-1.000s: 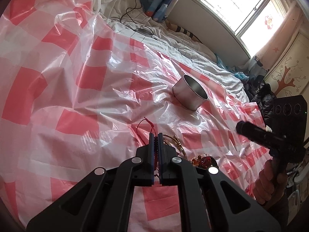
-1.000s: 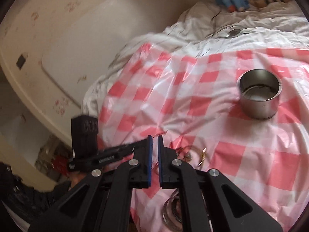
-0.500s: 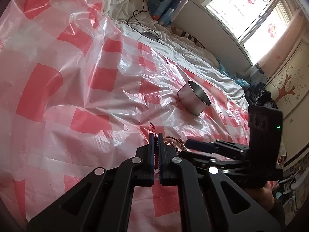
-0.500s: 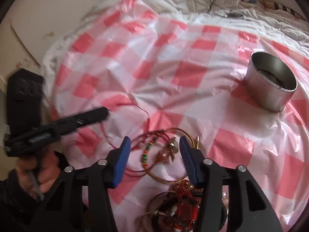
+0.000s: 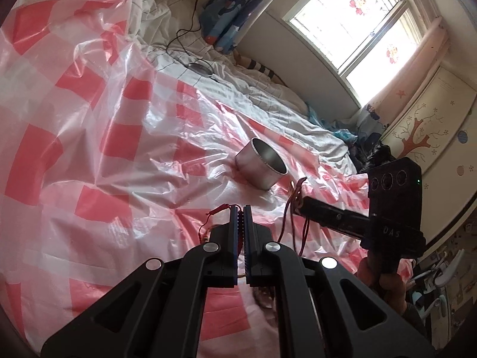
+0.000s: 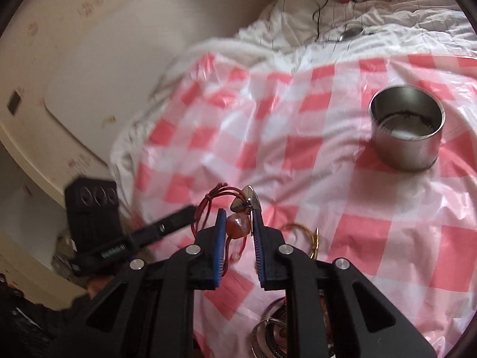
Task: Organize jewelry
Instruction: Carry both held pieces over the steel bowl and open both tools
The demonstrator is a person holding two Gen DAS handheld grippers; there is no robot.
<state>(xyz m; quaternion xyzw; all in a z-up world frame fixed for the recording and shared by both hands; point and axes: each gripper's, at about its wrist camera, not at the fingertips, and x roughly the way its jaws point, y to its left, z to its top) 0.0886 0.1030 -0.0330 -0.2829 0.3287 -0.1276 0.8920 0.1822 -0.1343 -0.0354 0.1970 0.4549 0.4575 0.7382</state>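
On the bed, over a red-and-white checked sheet (image 6: 298, 155): everything I'm sorting lies here.
Writing: "DAS" reads on my right tongs' body in the left view; the white print on my left tongs' arm in the right view is too blurred to read.
Right tongs (image 6: 238, 226): jaws have just been closing, and now they pinch an amber bead (image 6: 237, 224) between the blue pads.
Pendant: the bead is orange-brown and faceted, hung on a thin red cord (image 6: 208, 205) with small dark metal charms (image 6: 246, 200) just above it; it is lifted off the sheet.
Left tongs (image 5: 241, 223): closed on the same red cord, whose knotted end pokes out beside the tips.
Tin (image 6: 407, 128): round, steel, upright on the sheet, well apart from both tongs.
Other jewelry: a gold chain (image 6: 307, 232) lies just beside my right tongs; a heap (image 6: 274, 331) sits below them.
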